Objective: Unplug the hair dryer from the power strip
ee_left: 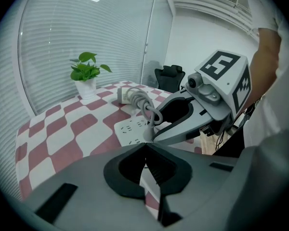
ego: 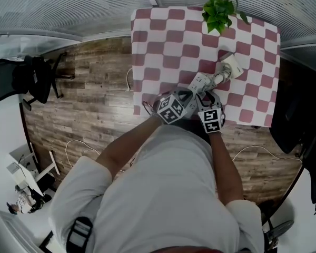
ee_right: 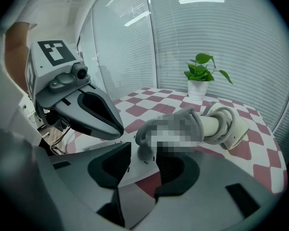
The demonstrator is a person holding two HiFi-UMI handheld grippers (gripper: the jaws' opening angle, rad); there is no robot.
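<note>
A white power strip (ego: 199,81) lies on the red-and-white checked tablecloth (ego: 168,41). Just past it rests the white hair dryer (ego: 233,66), its grey cord (ee_left: 145,104) wound around the handle. The cord ends in a plug (ee_left: 147,133) that stands in the strip (ee_left: 129,129). My left gripper (ee_left: 144,147) hovers over the strip's near end, its tips touching and nothing in them. My right gripper (ee_right: 143,165) is open, and the strip's near end (ee_right: 135,174) and the plug (ee_right: 144,146) show in the gap. The pads press on neither. Both grippers sit side by side at the table's front.
A potted plant (ego: 218,9) stands at the table's far edge. A black office chair (ego: 26,78) is on the wood floor to the left, and a dark chair (ego: 292,120) is close to the table's right side. Thin cables (ego: 79,146) trail on the floor.
</note>
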